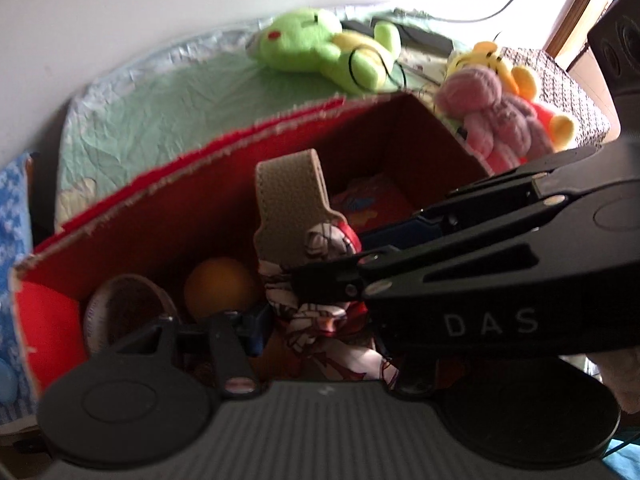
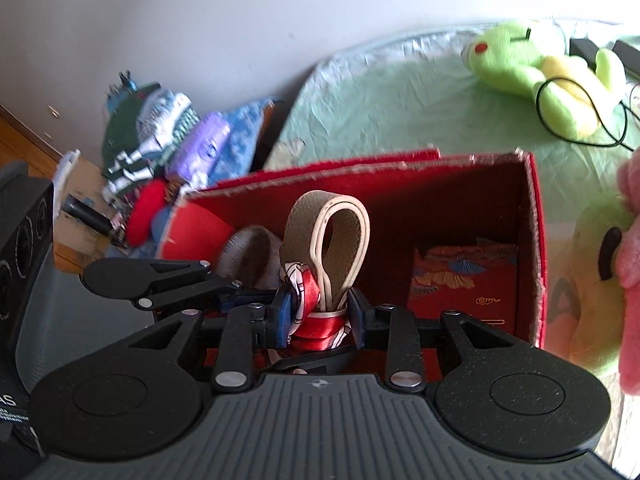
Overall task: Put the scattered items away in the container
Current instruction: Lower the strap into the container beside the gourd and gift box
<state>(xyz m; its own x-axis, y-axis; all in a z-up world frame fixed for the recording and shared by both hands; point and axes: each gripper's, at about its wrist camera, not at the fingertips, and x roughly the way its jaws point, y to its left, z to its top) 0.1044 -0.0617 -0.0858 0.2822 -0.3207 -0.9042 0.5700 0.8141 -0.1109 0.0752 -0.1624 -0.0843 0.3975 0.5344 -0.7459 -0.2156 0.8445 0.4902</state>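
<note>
While its jaws close narrowly, the right gripper (image 2: pixel 316 314) pinches a tan leather strap loop wrapped in red-and-white satin scarf (image 2: pixel 326 240), centre frame, over the open red cardboard box (image 2: pixel 532 240). Whether the half-open left gripper (image 1: pixel 280 312) holds the scarf is unclear.

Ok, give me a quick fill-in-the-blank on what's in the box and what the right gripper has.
The right gripper is clamped on a red patterned scarf tied to a tan ____ loop.
The cardboard box is ____ on the outside.
Inside it, left of the scarf, sits an ____ ball.
The green plush lies ____ the box, on the green sheet.

Missing: leather; red; orange; outside
</note>
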